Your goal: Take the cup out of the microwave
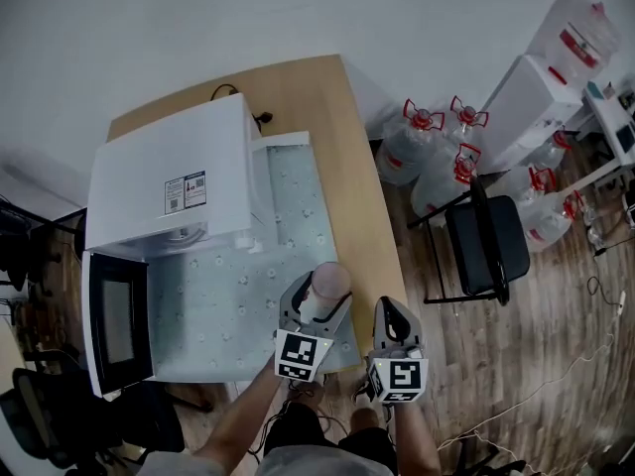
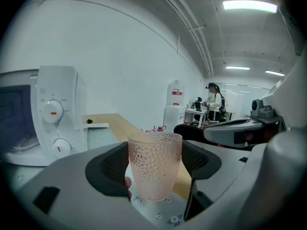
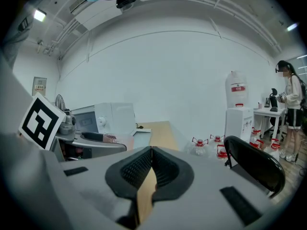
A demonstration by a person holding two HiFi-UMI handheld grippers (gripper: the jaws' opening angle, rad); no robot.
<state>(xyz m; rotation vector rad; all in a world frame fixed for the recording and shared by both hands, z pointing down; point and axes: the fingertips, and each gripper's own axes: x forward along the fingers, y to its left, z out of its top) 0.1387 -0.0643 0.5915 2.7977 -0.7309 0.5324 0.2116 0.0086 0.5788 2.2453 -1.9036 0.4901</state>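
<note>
The pebbled pink cup is standing upright, mouth up and long axis vertical, over the flowered mat at the tabletop's near edge, out in front of the microwave. The left claw is gripping it, jaws spread to the cup's width and pressing its two sides. Whether the base is touching the mat cannot be told. The microwave door is hanging open. Just to the right, the right claw is hovering past the tabletop's edge, jaws pressed together and holding nothing.
</note>
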